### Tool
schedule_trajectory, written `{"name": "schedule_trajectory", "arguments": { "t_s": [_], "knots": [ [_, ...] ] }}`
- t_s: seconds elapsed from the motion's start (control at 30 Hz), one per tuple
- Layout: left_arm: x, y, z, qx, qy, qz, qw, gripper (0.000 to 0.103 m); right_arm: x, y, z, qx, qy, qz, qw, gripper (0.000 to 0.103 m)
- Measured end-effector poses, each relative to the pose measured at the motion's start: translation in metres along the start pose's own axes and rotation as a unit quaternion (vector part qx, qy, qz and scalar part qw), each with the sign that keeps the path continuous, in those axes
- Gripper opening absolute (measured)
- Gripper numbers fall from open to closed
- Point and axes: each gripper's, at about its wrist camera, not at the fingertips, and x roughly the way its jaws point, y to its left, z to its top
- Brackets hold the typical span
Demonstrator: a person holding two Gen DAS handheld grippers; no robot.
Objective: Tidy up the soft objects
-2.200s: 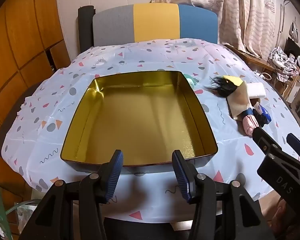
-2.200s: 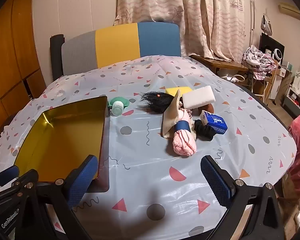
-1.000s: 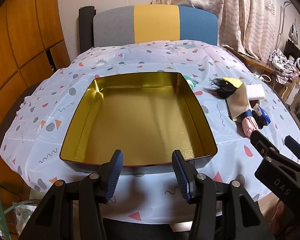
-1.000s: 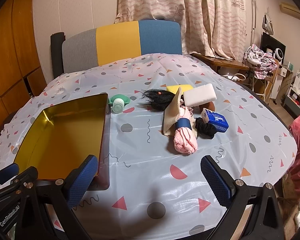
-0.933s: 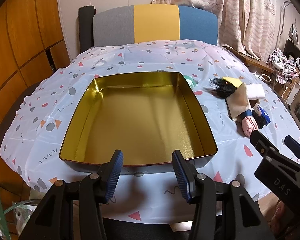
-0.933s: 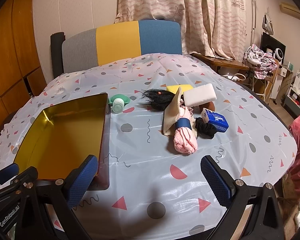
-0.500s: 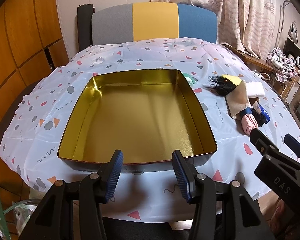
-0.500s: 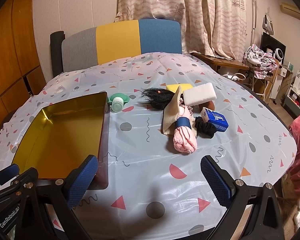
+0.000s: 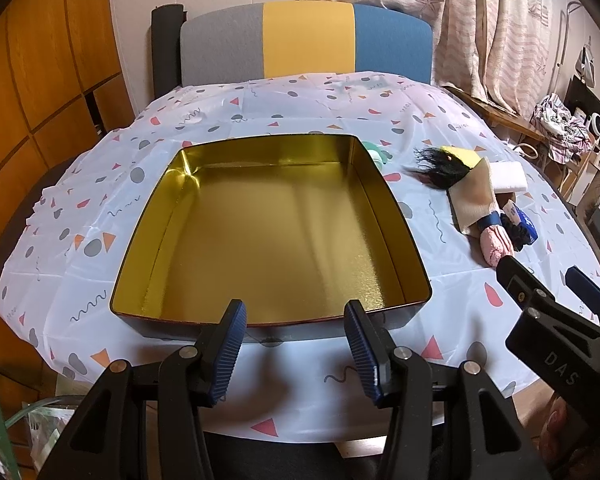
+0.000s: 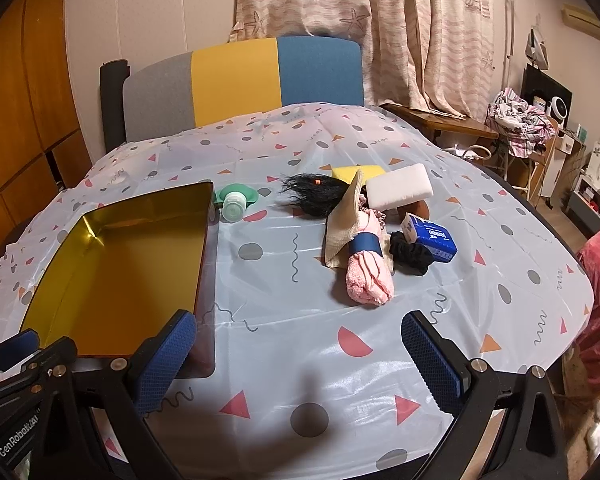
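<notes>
Item: my left gripper (image 9: 296, 344), jaws half apart, empty, before gold tin (image 9: 414, 300). Right gripper (image 10: 300, 360), jaws wide, empty. Soft pile, pink roll (image 10: 370, 276) foremost, centre-right of frame: I should pinch its banded middle squarely.

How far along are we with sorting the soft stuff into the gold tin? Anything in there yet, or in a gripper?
Nothing looks done: the gold tin is empty. Nothing is in hand either; the left gripper and the right gripper are both open and hold nothing. All of it is left: the pink sock roll, black wig, white sponge, black scrunchie and tissue pack lie in a pile on the tablecloth.
</notes>
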Motion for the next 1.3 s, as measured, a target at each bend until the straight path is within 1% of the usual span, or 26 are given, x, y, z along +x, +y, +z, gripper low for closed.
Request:
{"name": "schedule_trajectory", "arguments": {
  "t_s": [0.7,0.97,1.1,1.17,1.23,1.3],
  "knots": [
    [0.005,-0.004,-0.002,0.004,0.014,-0.007,0.9999,0.051,0.003,-0.007,-0.002,0.002,0.005,-0.003,1.0,0.103],
    [0.006,-0.008,-0.004,0.009,0.02,-0.022,0.9995,0.051,0.01,-0.013,0.001,0.005,0.013,-0.001,1.0,0.103],
    [0.007,-0.011,-0.004,0.012,0.026,-0.046,0.9985,0.051,0.02,-0.025,0.002,0.012,0.03,-0.001,0.999,0.103],
    [0.008,-0.014,-0.005,0.017,0.031,-0.072,0.9967,0.051,0.026,-0.034,0.001,0.016,0.039,-0.006,0.999,0.103],
    [0.008,-0.019,-0.008,0.025,0.036,-0.108,0.9932,0.051,0.031,-0.041,0.001,0.016,0.046,-0.007,0.999,0.103],
    [0.008,-0.026,-0.011,0.038,0.039,-0.129,0.9902,0.051,0.04,-0.054,0.0,0.018,0.058,-0.003,0.998,0.103]
  ]
}}
